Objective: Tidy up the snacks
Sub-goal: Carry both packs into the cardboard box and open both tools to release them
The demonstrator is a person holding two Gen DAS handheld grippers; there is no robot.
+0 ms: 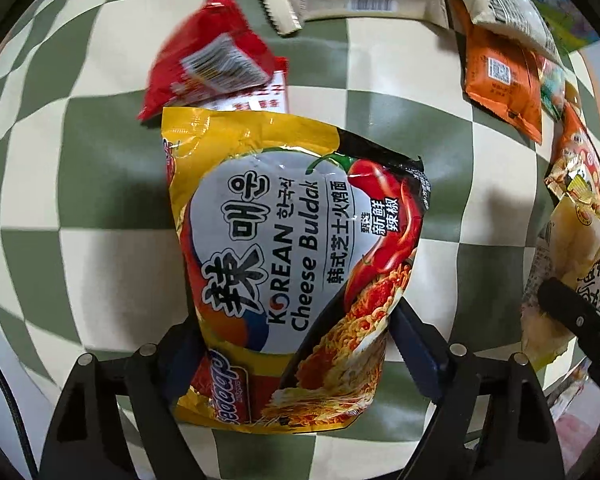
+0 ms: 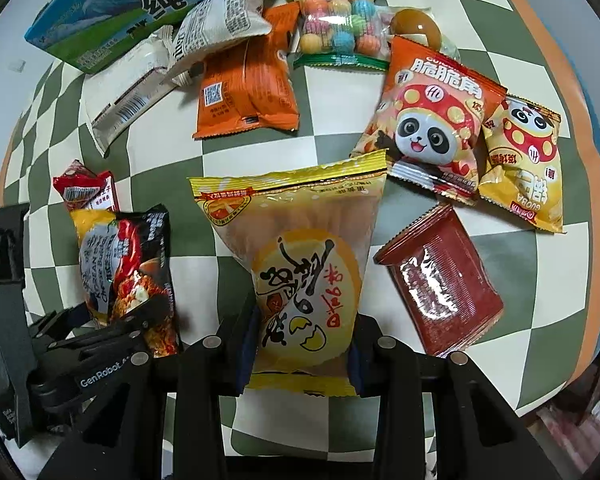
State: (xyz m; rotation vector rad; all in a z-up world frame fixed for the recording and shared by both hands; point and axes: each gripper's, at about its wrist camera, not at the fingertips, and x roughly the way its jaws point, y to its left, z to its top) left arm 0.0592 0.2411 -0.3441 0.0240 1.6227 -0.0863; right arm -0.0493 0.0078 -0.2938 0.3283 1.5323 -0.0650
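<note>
The left tool (image 1: 296, 344) grips the noodle packet (image 1: 296, 248), the right tool (image 2: 300, 344) the egg cake bag (image 2: 300, 280), probably to sort them on the counter (image 2: 340, 152).

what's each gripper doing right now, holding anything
Left gripper: closed on the Korean cheese noodle packet.
Right gripper: closed on the yellow egg cake packet.

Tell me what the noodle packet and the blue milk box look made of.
Cheese Buldak noodle packet: glossy printed plastic film, judging by its creases and glare; left hand-held gripper is shut on it.
Blue milk box: likely printed cardboard, with flat faces, straight edges and a duller sheen.
</note>
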